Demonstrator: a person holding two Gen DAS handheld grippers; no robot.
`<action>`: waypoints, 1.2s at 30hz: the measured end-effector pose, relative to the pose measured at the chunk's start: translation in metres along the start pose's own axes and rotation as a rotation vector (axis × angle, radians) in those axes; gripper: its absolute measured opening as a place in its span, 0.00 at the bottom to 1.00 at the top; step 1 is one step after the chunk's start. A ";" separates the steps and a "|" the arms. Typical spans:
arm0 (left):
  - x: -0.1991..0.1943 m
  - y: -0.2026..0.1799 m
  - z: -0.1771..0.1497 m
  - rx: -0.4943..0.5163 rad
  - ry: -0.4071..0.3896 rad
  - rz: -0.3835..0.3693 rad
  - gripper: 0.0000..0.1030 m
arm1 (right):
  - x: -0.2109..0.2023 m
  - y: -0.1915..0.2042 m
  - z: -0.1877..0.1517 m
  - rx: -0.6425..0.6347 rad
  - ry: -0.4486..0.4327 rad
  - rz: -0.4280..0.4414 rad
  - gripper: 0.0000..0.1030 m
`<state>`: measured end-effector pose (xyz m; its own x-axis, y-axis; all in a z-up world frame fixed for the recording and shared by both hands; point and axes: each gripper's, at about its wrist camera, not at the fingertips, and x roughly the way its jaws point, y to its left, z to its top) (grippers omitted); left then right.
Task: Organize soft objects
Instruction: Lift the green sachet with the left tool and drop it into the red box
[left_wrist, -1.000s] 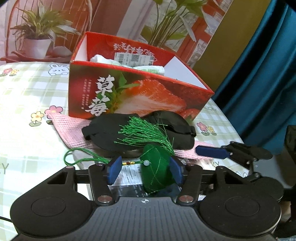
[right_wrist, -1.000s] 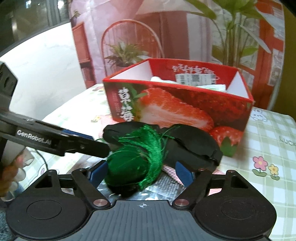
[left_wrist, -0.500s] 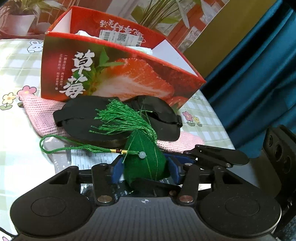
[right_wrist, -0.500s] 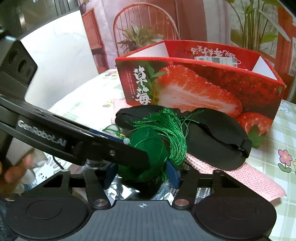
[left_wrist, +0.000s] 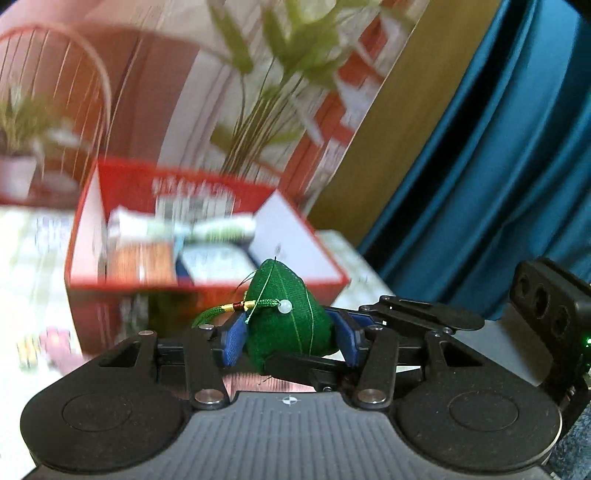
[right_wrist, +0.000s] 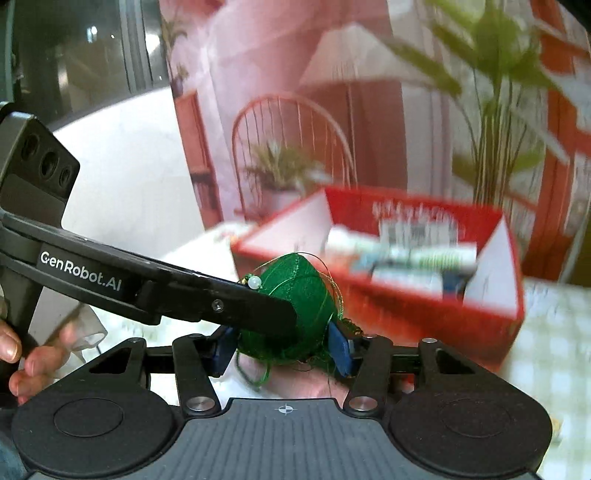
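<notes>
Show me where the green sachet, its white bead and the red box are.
green sachet (left_wrist: 291, 325): left wrist view, middle of its cloth body.
white bead (left_wrist: 285, 306): left wrist view, centre of the bead.
red box (right_wrist: 417, 306): right wrist view, its front wall.

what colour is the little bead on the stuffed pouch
Pale, milky white, set against the green pouch. The bead shows best in the left wrist view.

The green sachet (left_wrist: 286, 314) looks like matt felted cloth with fine lighter stitching, a braided cord and one glossy pale bead (left_wrist: 285, 306). The left gripper (left_wrist: 288, 338) and the right gripper (right_wrist: 282, 349) are matt black plastic with ribbed blue pads and shiny metal pivot screws. The red box (left_wrist: 207, 286) is printed card with plain white inner walls. The teal curtain (left_wrist: 498, 166) is soft, slightly lustrous cloth.
</notes>
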<state>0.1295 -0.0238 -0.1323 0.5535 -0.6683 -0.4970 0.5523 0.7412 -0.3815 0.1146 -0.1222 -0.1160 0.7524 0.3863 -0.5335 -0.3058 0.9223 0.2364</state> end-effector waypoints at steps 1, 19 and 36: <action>-0.001 -0.001 0.007 0.004 -0.015 -0.001 0.52 | -0.001 -0.002 0.007 -0.006 -0.015 0.000 0.48; 0.027 -0.017 0.100 0.089 -0.145 -0.008 0.52 | 0.009 -0.030 0.114 -0.119 -0.198 -0.130 0.48; 0.100 0.007 0.082 -0.002 0.025 -0.068 0.55 | 0.043 -0.070 0.073 -0.032 -0.074 -0.232 0.48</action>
<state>0.2397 -0.0911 -0.1206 0.4990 -0.7156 -0.4887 0.5871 0.6940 -0.4168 0.2111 -0.1715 -0.0962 0.8450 0.1626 -0.5094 -0.1368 0.9867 0.0880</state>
